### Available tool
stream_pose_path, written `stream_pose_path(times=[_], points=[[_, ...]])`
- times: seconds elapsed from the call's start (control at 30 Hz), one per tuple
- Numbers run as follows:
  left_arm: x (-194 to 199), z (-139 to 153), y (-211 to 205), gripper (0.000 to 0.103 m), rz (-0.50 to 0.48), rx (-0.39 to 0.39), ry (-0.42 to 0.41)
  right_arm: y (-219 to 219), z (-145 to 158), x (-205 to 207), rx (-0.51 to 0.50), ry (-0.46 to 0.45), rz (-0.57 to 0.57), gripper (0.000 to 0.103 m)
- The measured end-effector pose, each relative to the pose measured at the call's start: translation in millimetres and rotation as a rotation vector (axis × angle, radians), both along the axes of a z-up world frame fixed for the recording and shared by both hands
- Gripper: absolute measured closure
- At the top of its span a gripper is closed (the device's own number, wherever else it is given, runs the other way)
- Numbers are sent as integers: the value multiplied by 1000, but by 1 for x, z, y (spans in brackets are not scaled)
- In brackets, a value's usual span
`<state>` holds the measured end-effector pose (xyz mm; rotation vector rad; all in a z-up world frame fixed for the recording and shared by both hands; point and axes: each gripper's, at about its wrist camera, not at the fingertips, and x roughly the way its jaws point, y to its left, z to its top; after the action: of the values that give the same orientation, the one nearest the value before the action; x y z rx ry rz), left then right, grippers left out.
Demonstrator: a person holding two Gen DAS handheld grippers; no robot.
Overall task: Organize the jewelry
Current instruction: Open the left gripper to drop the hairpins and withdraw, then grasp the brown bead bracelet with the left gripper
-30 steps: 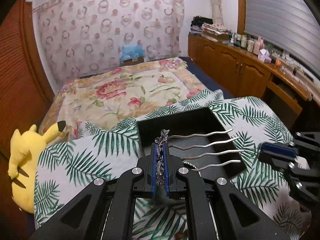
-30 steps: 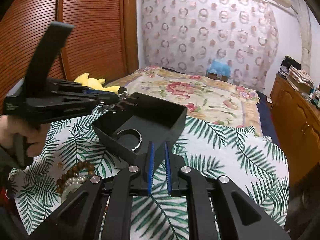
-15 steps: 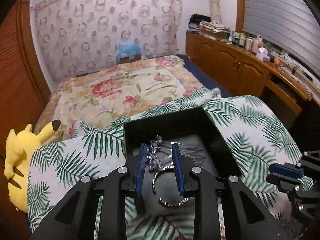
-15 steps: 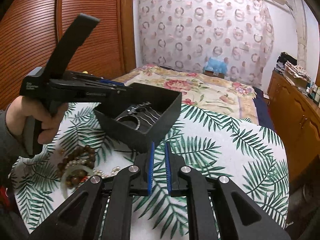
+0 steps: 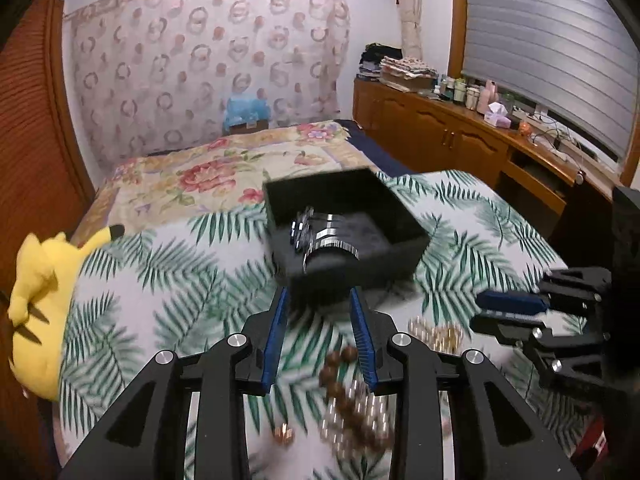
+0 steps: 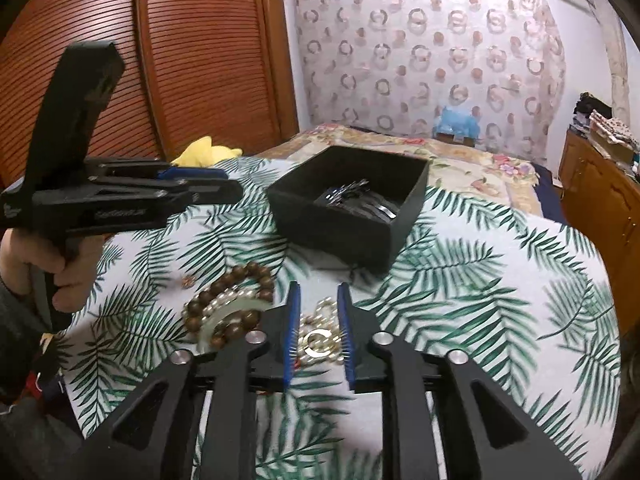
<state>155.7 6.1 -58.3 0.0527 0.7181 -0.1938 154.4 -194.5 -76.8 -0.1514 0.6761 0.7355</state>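
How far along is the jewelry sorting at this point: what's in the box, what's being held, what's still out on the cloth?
Done: silver hair pieces lie inside the black box. In hand: nothing; the left gripper and right gripper both have open, empty jaws, the right framing a gold bead strand. Left: that strand, the brown bead bracelet, a pearl strand and a small earring on the leaf-print cloth.

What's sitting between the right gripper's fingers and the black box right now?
In the right wrist view, a gold beaded piece with a ring lies between the right gripper fingers; beyond it, only bare palm-leaf cloth up to the black box.
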Motion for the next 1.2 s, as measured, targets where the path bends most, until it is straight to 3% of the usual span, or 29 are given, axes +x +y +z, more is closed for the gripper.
stream_pose_path(times=[0.53,0.73,1.2], points=[[-60,-25,28,73,37,-59,33,23,-30,-8,-109,92,41,82],[-64,-33,24,73,26,-69,48,30,-33,-1,-144,95,35,95],[-64,-45,13,73,2,-74,73,44,-35,3,-223,71,59,94]])
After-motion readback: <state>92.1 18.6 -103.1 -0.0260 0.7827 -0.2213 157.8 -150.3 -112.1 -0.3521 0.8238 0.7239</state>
